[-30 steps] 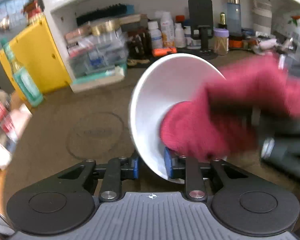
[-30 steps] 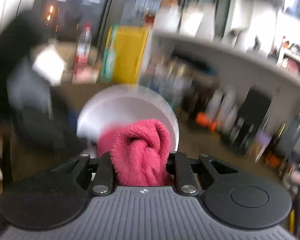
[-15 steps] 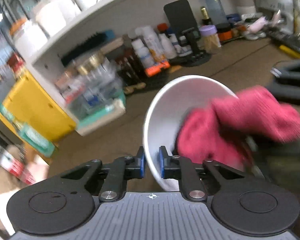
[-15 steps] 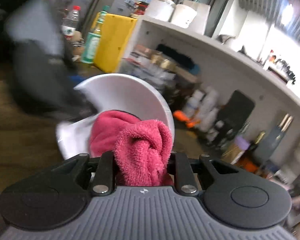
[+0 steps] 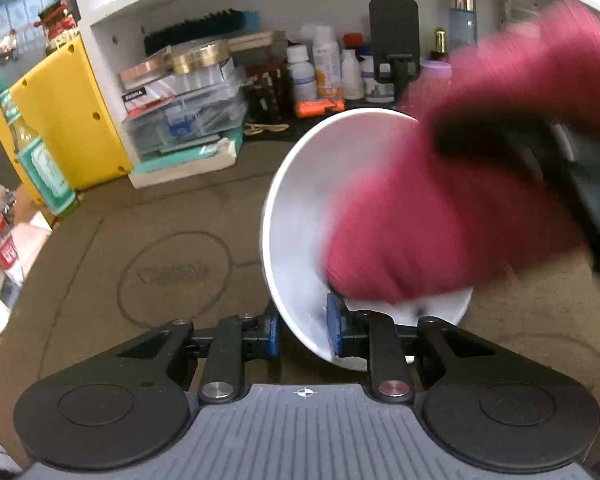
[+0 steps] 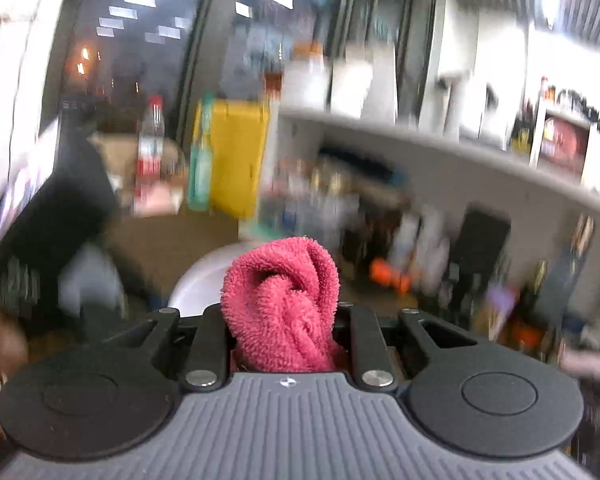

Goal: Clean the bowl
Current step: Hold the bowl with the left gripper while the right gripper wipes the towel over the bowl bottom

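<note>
the white bowl (image 5: 300,216) is tipped up on edge above the brown table (image 5: 140,240), its open mouth turned toward the right side of the left wrist view, and the left gripper (image 5: 303,330) has its near rim pinched between the blue pads (image 5: 334,326), one pad inside the wall and the other outside it. the jaws stand only a little apart, closed on that thin rim. the right gripper (image 6: 284,320) is clamped tight on a bunched pink towel (image 6: 282,300), which bulges up and forward out of the jaws.

what the next stroke turns on is that the bowl's cavity faces the towel hand: in the left wrist view the towel (image 5: 440,216) comes in from the right and fills the hollow, smeared by motion, with the dark body of the right gripper just behind it. in the right wrist view only a pale arc of the bowl (image 6: 204,280) shows just beyond and slightly left of the towel (the rest is hidden behind the cloth and blurred), so whether the cloth is pressing on the inner wall cannot be told from there.

my reading is that wiping is under way, and the towel hand needs to sweep around the inner wall while the rim hand keeps the mouth turned toward it; a thin rim pinch could twist under a hard push
</note>
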